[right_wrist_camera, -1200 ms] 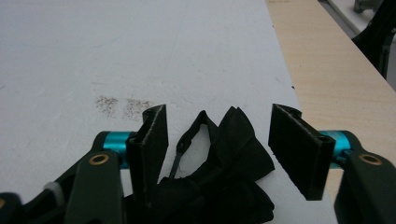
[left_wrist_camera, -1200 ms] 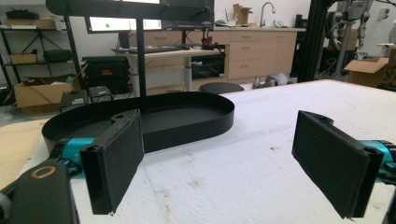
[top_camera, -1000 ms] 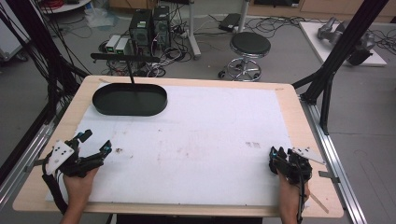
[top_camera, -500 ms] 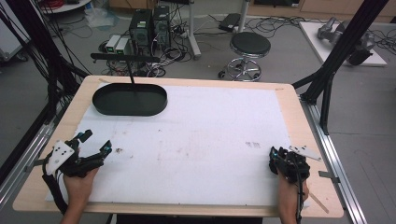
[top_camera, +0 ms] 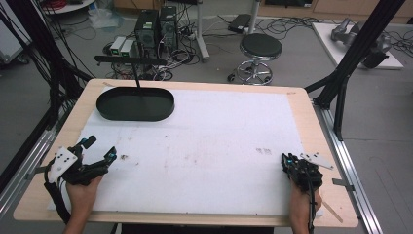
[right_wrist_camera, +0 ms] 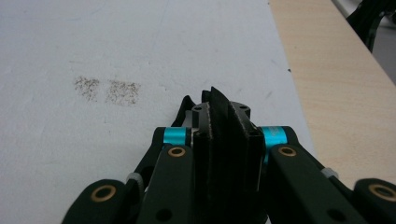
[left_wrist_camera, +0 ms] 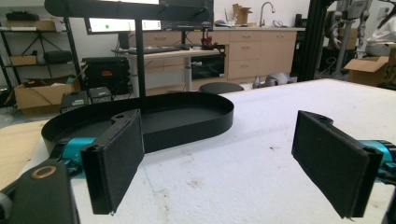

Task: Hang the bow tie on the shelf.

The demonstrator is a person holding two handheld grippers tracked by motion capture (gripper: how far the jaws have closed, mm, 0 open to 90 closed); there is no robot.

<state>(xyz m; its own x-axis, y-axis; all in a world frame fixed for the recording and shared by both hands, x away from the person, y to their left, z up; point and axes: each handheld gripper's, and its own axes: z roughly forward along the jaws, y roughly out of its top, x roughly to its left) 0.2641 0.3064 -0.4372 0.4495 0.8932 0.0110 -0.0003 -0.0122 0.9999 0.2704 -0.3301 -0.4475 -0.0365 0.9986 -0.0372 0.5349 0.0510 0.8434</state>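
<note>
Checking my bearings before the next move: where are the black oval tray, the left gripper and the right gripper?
Black oval tray (top_camera: 168, 105): high view, its right rim.
Left gripper (top_camera: 99, 148): high view, midway between its open fingertips.
Right gripper (right_wrist_camera: 227, 109): right gripper view, at the closed jaw tips.

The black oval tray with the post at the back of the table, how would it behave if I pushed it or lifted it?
The black oval tray looks rigid and thin-walled, so probably light. Its flat base should slide over the white sheet. The tall post might make it tip.
</note>
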